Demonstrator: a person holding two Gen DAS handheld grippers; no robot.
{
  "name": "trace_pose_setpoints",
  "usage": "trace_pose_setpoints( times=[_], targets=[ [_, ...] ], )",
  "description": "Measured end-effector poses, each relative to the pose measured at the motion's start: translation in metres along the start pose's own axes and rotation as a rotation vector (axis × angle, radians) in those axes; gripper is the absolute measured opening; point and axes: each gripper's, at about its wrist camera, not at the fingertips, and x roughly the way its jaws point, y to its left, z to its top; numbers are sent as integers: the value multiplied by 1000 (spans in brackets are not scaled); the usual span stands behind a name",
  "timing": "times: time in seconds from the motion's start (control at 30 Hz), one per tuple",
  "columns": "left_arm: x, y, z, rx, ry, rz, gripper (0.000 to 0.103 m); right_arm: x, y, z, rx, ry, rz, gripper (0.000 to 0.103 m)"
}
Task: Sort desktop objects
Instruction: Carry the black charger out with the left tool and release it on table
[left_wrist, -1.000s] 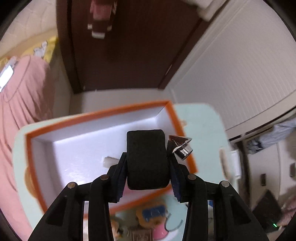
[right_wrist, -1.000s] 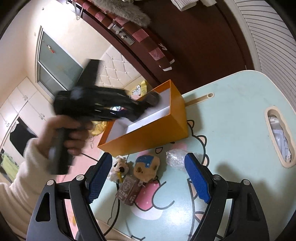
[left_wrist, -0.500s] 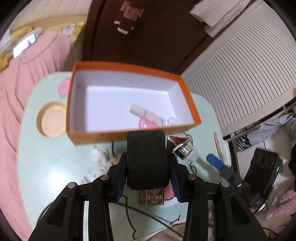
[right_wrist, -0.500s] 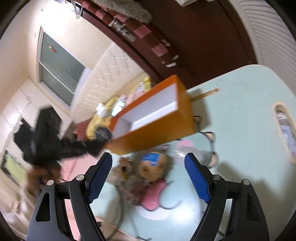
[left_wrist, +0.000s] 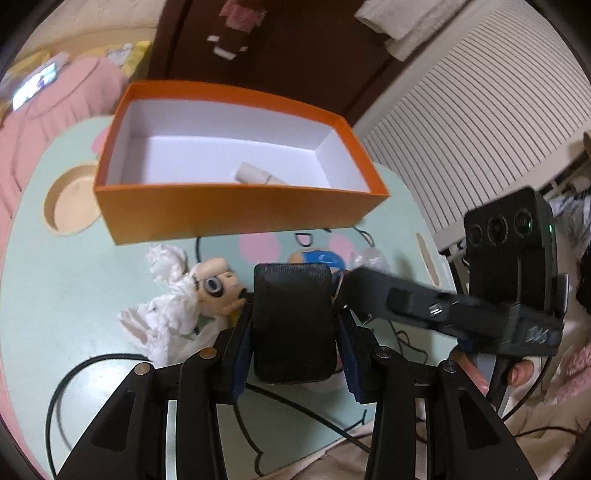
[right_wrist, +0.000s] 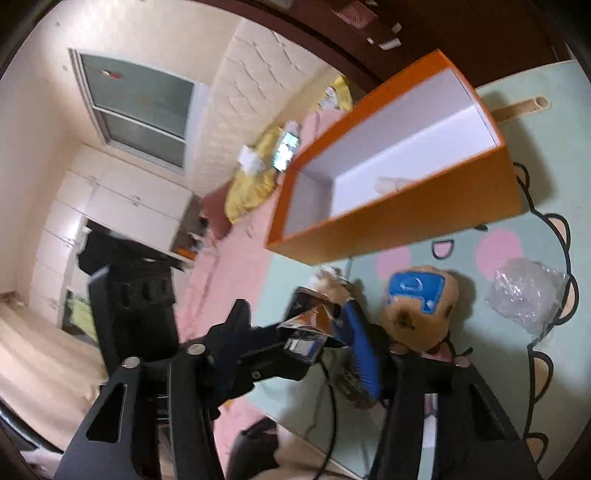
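Note:
My left gripper (left_wrist: 295, 314) is shut on a black block (left_wrist: 293, 332) low over the near side of the mint table (left_wrist: 55, 280). A shiny metal piece (right_wrist: 308, 325) sits at the block's right edge. My right gripper (right_wrist: 295, 350) has come in from the right and straddles that tip. Its blue pads (right_wrist: 360, 350) are narrowed around the block and the metal piece. I cannot see whether they press. One right finger (left_wrist: 384, 295) lies against the block's right side. The orange box (left_wrist: 236, 214) stands beyond with a white tube (left_wrist: 255, 175) inside.
A white plush doll (left_wrist: 177, 306), a brown plush with a blue patch (right_wrist: 421, 295) and crumpled clear wrap (right_wrist: 528, 291) lie before the box. A black cable (left_wrist: 92, 362) loops along the near edge. A round recess (left_wrist: 72, 205) is at the table's left. A hand (left_wrist: 521, 373) holds the right tool.
The left gripper drew back from over the box towards the near table edge, still holding the block. The right gripper swung over to it and its jaws narrowed.

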Motion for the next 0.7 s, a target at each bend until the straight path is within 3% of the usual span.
trace_pose_setpoints(
  times=[0.1, 0.43, 0.57, 0.63, 0.7],
  targets=[
    [2, 4, -6, -4, -2, -12, 40, 1, -5, -1, 5, 4, -26, 32],
    [0, 18, -15, -21, -24, 16, 40, -7, -20, 6, 26, -27, -105, 32],
    [0, 13, -16, -2, -48, -7, 40, -8, -20, 10, 20, -39, -123, 32],
    [-2, 11, -17, 8, -76, -17, 43, -5, -13, 12, -7, -40, -127, 32],
    [-7, 9, -18, 19, -121, -13, 53, 0, -5, 15, -46, -35, -146, 32]
  ],
)
